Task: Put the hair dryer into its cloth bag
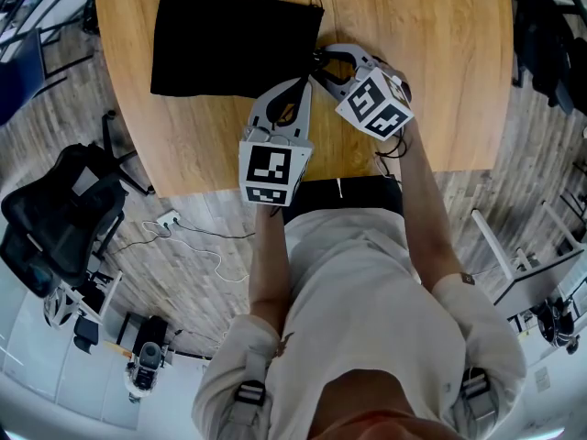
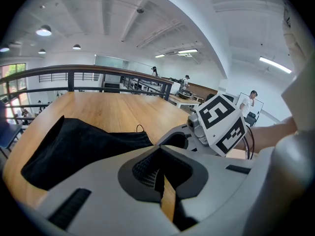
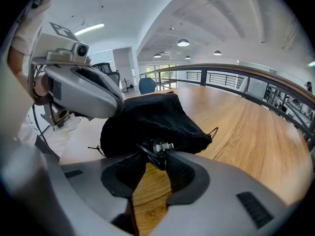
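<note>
Now left fingers (image 2: 143, 171) pinch the black cloth bag (image 1: 229, 44), right fingers (image 3: 181, 171) its drawstring (image 3: 158, 148)

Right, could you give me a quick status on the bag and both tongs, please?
Right tongs pinching the drawstring at the cloth bag mouth. Left tongs closed alongside, hold unclear. Hair dryer not in sight; nothing in the way.

No legible words, numbers or brand marks anywhere in view.
</note>
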### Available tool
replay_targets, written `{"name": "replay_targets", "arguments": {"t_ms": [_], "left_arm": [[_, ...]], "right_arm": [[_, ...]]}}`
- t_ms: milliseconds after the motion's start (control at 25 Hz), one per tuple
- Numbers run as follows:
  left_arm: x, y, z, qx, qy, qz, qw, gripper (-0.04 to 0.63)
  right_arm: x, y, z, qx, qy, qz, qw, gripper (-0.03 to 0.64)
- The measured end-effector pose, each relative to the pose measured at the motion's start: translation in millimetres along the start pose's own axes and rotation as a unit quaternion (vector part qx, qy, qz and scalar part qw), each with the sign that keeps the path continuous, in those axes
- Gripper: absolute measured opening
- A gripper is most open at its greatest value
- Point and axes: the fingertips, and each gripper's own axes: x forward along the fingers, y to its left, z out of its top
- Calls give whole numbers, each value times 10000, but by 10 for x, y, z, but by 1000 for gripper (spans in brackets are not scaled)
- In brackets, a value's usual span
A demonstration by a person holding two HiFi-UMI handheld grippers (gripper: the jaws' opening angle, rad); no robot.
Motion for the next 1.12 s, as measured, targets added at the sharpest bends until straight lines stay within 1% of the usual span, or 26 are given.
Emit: {"name": "replay_targets", "arguments": {"t_ms": [600, 1120], "left_arm": [[8, -43, -44, -2, 26, -95, 10000, 17], [72, -53, -210, -59, 248, -153, 9996, 18]], "right_arm": [[187, 59, 195, 1, -168, 108, 9998, 140], [304, 62, 170, -42, -144, 171, 9997, 141]]}}
